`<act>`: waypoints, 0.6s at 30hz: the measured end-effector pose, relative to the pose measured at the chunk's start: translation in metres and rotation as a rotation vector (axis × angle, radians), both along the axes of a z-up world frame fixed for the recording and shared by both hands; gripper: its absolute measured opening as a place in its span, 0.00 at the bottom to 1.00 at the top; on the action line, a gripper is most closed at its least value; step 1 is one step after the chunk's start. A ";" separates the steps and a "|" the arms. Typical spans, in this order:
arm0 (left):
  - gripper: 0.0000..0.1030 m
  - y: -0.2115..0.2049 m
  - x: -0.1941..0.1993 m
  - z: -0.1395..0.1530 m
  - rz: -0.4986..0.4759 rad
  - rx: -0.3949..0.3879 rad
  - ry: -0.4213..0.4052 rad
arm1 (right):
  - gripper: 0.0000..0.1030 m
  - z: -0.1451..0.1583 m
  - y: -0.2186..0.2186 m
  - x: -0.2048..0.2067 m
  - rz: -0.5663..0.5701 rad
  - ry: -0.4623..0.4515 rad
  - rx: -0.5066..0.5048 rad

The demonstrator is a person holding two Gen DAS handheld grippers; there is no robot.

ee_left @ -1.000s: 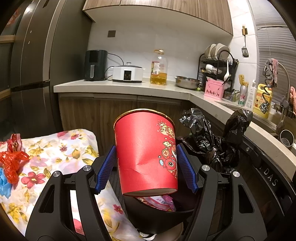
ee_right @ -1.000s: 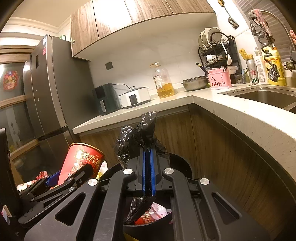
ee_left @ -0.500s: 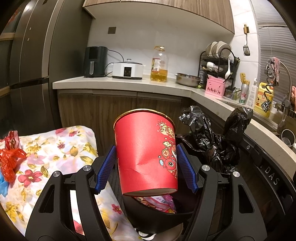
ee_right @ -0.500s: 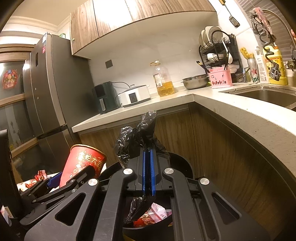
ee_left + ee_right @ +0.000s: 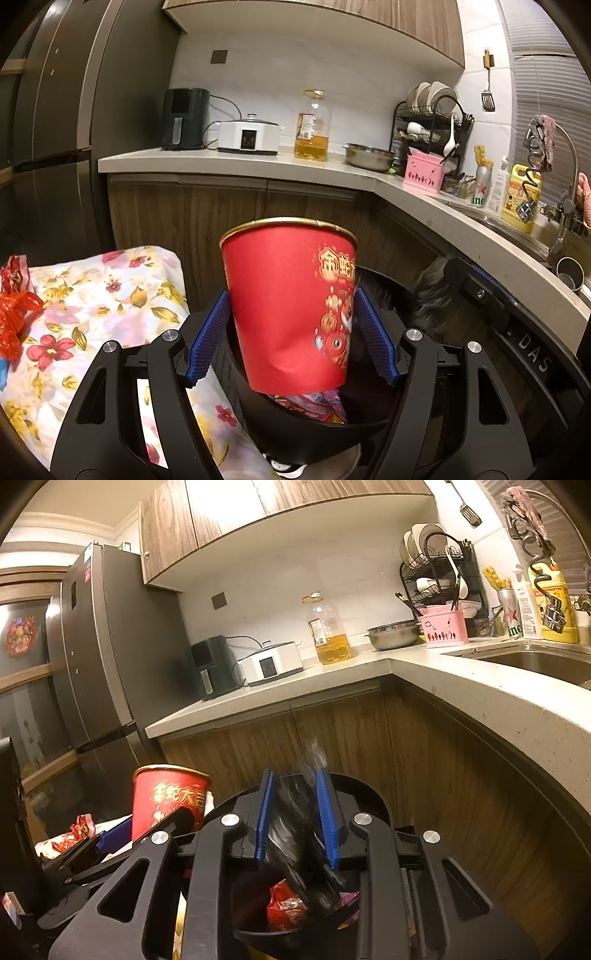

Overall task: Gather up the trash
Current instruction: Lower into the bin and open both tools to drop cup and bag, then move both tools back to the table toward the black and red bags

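Left wrist view: the left gripper has its blue pads spread, w/ the red paper cup standing between them, rim up, long axis roughly vertical and leaning a touch. Small gap shows by each pad, so I'd call the grip let go or just about; cup looks slightly blurred, can't tell if it's dropping. Cup's base sits right over the mouth of the black trash bin, wrappers visible inside. That's the relation that counts: cup straight above the bin, so it only needs to go down. Floral cloth w/ red wrappers lies off to the left.

Right wrist view: the right gripper is parted a little, a blurred strip of black bin bag running between the pads; contact unclear, so it may be loose. Bin rim lies just ahead and below, red wrapper inside. Cup and the left gripper are at left, beside the bin. Left hand is the nearer one to the cup.
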State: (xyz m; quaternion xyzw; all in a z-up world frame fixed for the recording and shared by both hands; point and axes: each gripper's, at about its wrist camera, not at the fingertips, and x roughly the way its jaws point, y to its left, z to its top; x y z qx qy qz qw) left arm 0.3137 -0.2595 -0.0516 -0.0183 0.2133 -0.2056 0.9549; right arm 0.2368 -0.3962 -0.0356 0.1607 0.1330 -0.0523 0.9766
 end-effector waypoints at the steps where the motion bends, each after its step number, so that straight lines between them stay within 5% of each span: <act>1: 0.67 0.001 0.001 -0.001 0.003 -0.001 0.005 | 0.26 0.000 -0.001 0.000 -0.003 0.003 0.001; 3: 0.71 0.003 0.002 -0.003 0.010 -0.010 0.013 | 0.31 -0.001 -0.002 0.000 -0.007 0.008 0.000; 6: 0.75 0.006 0.001 -0.004 0.022 -0.014 0.017 | 0.53 -0.001 -0.001 -0.004 -0.014 0.002 -0.002; 18: 0.84 0.064 -0.018 -0.008 0.161 -0.015 0.025 | 0.70 -0.001 0.022 -0.012 0.003 0.009 -0.031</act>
